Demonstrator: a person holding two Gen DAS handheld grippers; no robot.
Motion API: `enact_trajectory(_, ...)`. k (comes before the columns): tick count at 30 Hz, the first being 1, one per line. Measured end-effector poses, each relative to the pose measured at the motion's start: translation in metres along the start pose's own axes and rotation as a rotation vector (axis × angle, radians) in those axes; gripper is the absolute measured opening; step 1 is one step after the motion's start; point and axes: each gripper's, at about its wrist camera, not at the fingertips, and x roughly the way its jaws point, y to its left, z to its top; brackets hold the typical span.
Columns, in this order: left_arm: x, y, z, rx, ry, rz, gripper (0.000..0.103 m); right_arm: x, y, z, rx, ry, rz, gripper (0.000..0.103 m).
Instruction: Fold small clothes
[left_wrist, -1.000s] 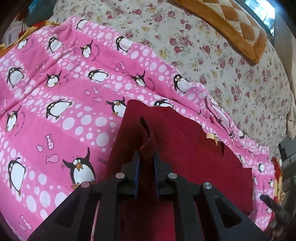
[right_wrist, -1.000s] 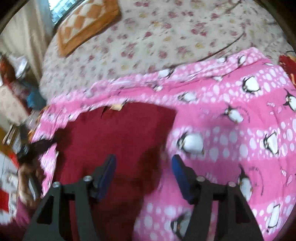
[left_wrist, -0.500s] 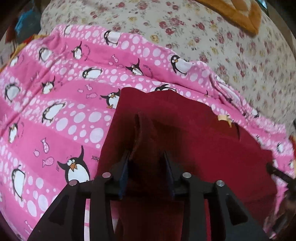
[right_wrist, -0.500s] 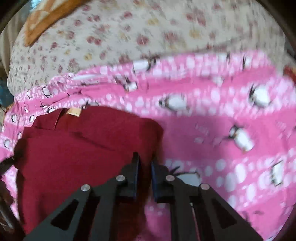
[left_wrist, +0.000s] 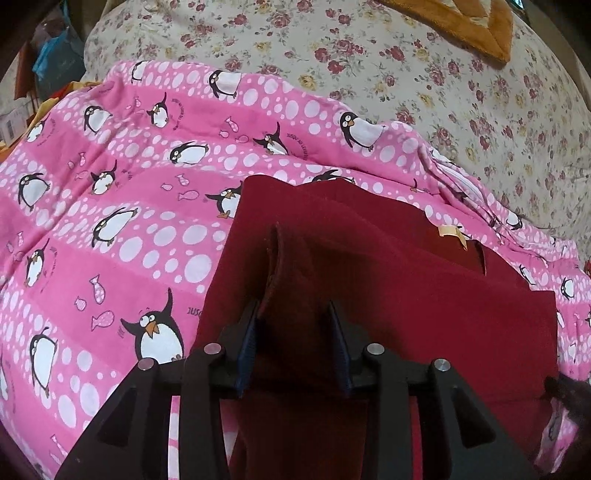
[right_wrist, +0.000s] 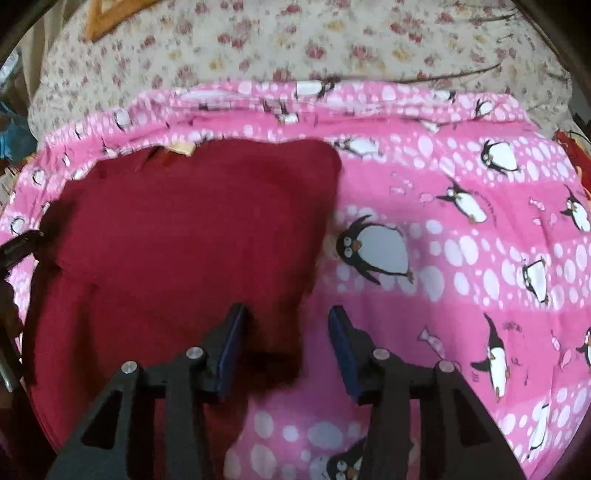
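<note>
A dark red garment (left_wrist: 406, 295) lies folded on a pink penguin blanket (left_wrist: 110, 221). A tan label (left_wrist: 448, 232) shows at its far edge. My left gripper (left_wrist: 293, 317) is open, and a raised ridge of the red cloth stands between its fingers, not pinched. In the right wrist view the same garment (right_wrist: 184, 240) lies flat at left, with its right edge beside a large penguin print. My right gripper (right_wrist: 286, 321) is open over the garment's right near edge, holding nothing.
The pink blanket (right_wrist: 461, 258) lies on a floral bedspread (left_wrist: 406, 74). An orange quilted cushion (left_wrist: 480, 26) sits at the far right of the bed. The other gripper's dark tip (right_wrist: 18, 247) shows at the left edge of the right wrist view.
Both grippers have opened. The left one let go of the red cloth fold it pinched a second ago. The right one was shut half a second ago and is now open.
</note>
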Motion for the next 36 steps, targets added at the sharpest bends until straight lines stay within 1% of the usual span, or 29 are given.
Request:
enact_trajectory(2,0.000,0.000,0.000,0.000,0.003,0.001,0.015,-0.012,-0.002,0.006,0.026,-0.043,0.029,0.048)
enact_trajectory(4,0.001,0.001,0.001,-0.004,0.004,0.000,0.016,-0.023,0.001,0.018,0.021,-0.096,0.039,0.048)
enact_trajectory(7,0.002,0.001,0.000,0.003,0.004,0.003,0.016,-0.021,0.009,0.037,0.014,-0.135,0.067,0.048)
enact_trajectory(10,0.003,0.000,0.000,0.010,0.003,0.008,0.017,0.002,0.018,0.055,0.022,-0.117,0.078,0.048)
enact_trajectory(11,0.004,0.000,0.000,0.015,0.003,0.010,0.018,0.014,0.020,0.061,0.022,-0.097,0.066,0.048)
enact_trajectory(13,0.005,-0.001,0.000,0.023,0.002,0.012,0.019,0.036,0.018,0.068,0.034,-0.051,0.009,0.048)
enact_trajectory(14,0.005,-0.002,-0.001,0.024,0.001,0.014,0.019,0.048,0.015,0.069,0.051,-0.022,-0.001,0.047)
enact_trajectory(15,0.005,-0.002,-0.001,0.026,0.000,0.014,0.019,0.053,0.011,0.069,0.073,-0.017,0.019,0.047)
enact_trajectory(17,0.004,-0.001,-0.002,0.029,-0.005,0.013,0.019,0.045,0.009,0.067,0.087,-0.029,0.041,0.047)
enact_trajectory(21,-0.006,0.001,-0.005,0.020,-0.012,-0.002,0.019,0.005,0.007,0.046,0.058,-0.034,0.103,0.049)
enact_trajectory(22,-0.013,0.002,-0.008,0.013,-0.018,-0.015,0.019,-0.009,0.005,0.037,0.042,-0.035,0.120,0.053)
enact_trajectory(23,-0.021,0.004,-0.012,0.012,-0.023,-0.028,0.019,-0.019,0.003,0.030,0.029,-0.034,0.130,0.059)
enact_trajectory(25,-0.036,0.006,-0.021,0.022,-0.004,-0.060,0.019,-0.043,-0.001,0.008,-0.003,-0.029,0.146,0.066)
enact_trajectory(27,-0.047,0.009,-0.030,-0.001,0.028,-0.114,0.019,-0.061,-0.008,-0.014,-0.008,-0.029,0.162,0.069)
enact_trajectory(28,-0.056,0.011,-0.038,-0.015,0.049,-0.146,0.019,-0.067,-0.010,-0.024,-0.009,-0.023,0.180,0.070)
enact_trajectory(30,-0.070,0.011,-0.055,-0.002,0.058,-0.162,0.019,-0.074,-0.012,-0.047,-0.023,0.009,0.214,0.070)
enact_trajectory(33,-0.091,0.007,-0.084,0.040,0.062,-0.136,0.019,-0.073,-0.009,-0.072,-0.055,0.028,0.207,0.070)
enact_trajectory(35,-0.106,0.009,-0.104,0.049,0.077,-0.144,0.019,-0.068,-0.006,-0.085,-0.056,0.067,0.202,0.070)
enact_trajectory(36,-0.114,0.010,-0.113,0.053,0.078,-0.154,0.019,-0.068,-0.005,-0.090,-0.055,0.077,0.213,0.070)
